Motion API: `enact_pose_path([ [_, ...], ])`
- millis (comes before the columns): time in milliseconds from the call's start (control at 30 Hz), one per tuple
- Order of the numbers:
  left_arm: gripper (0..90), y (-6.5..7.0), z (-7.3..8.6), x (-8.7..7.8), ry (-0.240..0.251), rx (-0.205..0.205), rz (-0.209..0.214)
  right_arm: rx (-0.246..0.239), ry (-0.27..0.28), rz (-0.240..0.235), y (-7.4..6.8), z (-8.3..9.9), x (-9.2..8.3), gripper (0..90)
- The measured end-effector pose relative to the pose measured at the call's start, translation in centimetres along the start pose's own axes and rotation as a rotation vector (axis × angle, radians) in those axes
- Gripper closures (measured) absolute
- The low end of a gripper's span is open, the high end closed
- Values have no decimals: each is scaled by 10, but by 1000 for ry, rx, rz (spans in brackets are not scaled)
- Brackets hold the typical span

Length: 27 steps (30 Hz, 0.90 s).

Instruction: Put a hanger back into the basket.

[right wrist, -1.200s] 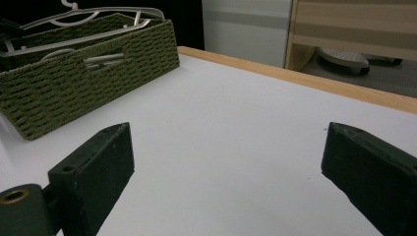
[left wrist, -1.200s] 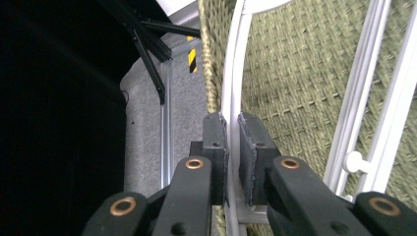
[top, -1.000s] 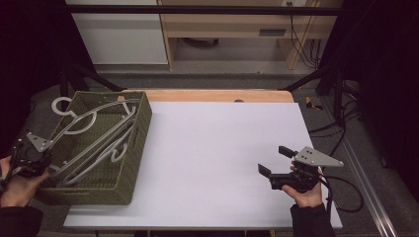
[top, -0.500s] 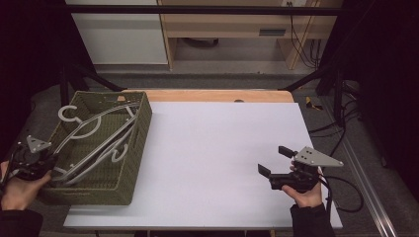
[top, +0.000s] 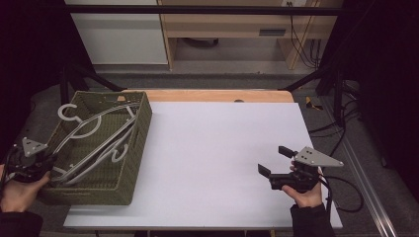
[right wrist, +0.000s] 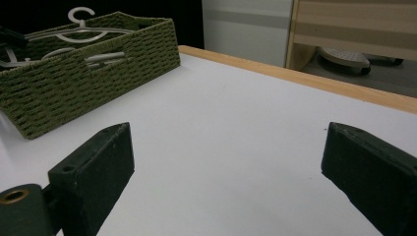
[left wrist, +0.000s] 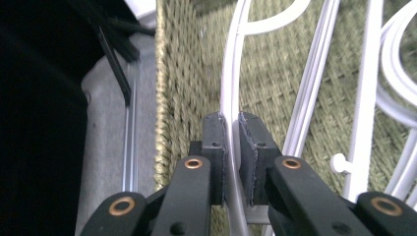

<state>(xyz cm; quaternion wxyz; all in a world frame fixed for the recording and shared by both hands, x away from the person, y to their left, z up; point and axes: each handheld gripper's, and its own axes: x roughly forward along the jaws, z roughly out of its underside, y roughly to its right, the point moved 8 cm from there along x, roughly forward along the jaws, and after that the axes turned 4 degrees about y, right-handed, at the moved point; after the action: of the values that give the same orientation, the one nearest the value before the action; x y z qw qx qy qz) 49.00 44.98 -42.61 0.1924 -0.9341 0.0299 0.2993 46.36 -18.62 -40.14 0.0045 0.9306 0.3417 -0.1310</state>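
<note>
Since a moment before, one white hanger (top: 94, 129) had risen from the green basket (top: 141, 128), left tongs (left wrist: 229, 147) clamped on its rim to lift it; right tongs (top: 276, 161) waited apart over the worktop (top: 212, 148).

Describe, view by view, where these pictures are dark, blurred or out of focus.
High view: dim, black at both sides, the white table lit evenly. Left gripper view: left half black, the hanger and basket weave softly blurred. Right gripper view: right gripper pads near and soft, background brighter.
</note>
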Motion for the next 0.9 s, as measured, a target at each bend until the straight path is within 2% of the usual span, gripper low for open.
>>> enact_pose_path([
  [100, 821, 3, -1, -5, 56, 14, 5, 2, 1, 2, 0, 0, 0, 58],
  [200, 821, 4, -2, -9, 106, -1, 27, -1, 2, 0, 0, 0, 0, 58],
  [400, 819, 7, -3, -14, 133, 1, 39, 2, 5, 2, 0, -1, -1, 58],
  [533, 808, 12, -6, -20, 168, 9, 68, 1, 7, 1, 1, -1, -1, 58],
  [667, 794, 21, -6, -24, 176, 27, 126, -2, 7, 2, 0, -1, -1, 58],
  [833, 786, 34, -4, -27, 140, 77, 160, 0, 8, 0, 0, -2, -2, 59],
  [900, 784, 36, -4, -29, 131, 81, 182, 1, 9, 0, 0, -2, -2, 58],
])
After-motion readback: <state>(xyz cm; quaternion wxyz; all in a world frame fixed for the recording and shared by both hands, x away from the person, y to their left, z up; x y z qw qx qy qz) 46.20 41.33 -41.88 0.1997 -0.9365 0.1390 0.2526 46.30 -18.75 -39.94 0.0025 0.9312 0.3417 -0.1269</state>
